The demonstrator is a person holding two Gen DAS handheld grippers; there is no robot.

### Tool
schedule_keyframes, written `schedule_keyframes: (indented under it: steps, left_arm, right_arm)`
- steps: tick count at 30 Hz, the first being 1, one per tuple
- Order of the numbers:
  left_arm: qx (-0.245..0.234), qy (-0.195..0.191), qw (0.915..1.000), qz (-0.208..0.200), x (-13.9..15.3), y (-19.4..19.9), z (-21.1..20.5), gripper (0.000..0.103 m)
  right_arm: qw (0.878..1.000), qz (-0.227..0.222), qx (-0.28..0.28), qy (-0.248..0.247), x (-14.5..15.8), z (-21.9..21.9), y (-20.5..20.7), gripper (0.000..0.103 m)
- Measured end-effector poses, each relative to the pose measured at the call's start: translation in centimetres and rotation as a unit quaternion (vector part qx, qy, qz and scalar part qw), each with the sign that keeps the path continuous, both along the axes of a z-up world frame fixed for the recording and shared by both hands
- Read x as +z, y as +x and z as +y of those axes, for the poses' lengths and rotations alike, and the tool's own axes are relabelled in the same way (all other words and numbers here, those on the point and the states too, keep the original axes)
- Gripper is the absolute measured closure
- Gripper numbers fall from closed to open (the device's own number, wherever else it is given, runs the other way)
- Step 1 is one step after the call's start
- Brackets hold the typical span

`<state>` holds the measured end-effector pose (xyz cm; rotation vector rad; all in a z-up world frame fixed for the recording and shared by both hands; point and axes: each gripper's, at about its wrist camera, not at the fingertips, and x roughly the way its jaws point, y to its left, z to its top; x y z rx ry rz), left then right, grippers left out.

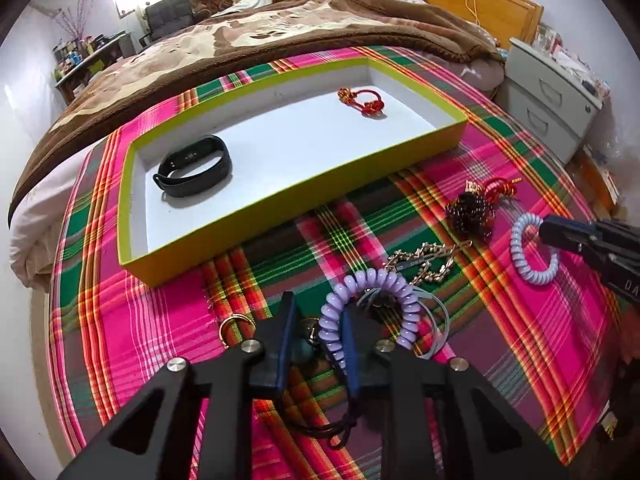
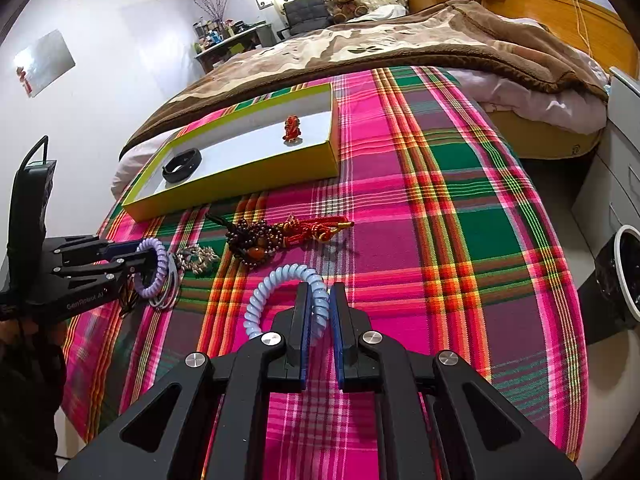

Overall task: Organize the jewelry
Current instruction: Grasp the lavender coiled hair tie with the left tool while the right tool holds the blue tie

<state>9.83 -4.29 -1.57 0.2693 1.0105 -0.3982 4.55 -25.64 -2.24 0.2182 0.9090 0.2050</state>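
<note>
Left fingers: your left gripper (image 1: 316, 344) has its jaws drawn narrow around one side of the purple coil bracelet (image 1: 372, 300); the coil runs between the blue pads and appears pinched, probably so the loop lifts clear of the pile.

Right fingers: your right gripper (image 2: 320, 312) is clamped on the pale blue coil bracelet (image 2: 280, 280), the strand squeezed between the pads and the rest of the loop arcing out toward 10 o'clock. You seem to be holding one coil per hand for the tray.

Pile under the left: grey hoops (image 1: 434, 320), a gold ring (image 1: 236, 324) at 9 o'clock of the fingers, and a gold chain (image 1: 424, 264) at 1 o'clock lie close; a lift could drag the hoops.

Further out: dark bead string (image 2: 252, 240) and red tassel charm (image 2: 316, 228) lie together on the plaid cloth (image 2: 440, 240), near the tray's front wall.

Tray: the yellow-green tray (image 1: 304, 196) sits at 12 o'clock, holding a black fitness band (image 1: 194, 166) at its left end and a red knot bracelet (image 1: 362, 100) toward the right, well apart.

Left view only: the ring and a dark cord (image 1: 320, 428) under the fingers.

Right view only: the left gripper from the side, the purple coil hanging over its tip.
</note>
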Motion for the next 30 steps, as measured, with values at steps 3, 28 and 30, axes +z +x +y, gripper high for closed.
schedule_keyframes:
  steps: [3,28,30]
  left_arm:
    - [0.01,-0.02,0.9997,0.007,0.1,0.0,0.5,0.082]
    - [0.02,-0.101,0.9947,-0.006,2.9,-1.5,1.3,0.082]
    - [0.022,-0.125,0.9918,-0.008,3.4,-1.6,1.6,0.084]
  right_arm:
    - [1.0,0.0,0.001,0.0,0.0,0.1,0.0,0.094]
    - [1.0,-0.002,-0.01,0.007,0.2,-0.2,-0.8,0.094]
    - [1.0,-0.002,-0.009,0.007,0.2,-0.1,-0.8,0.093]
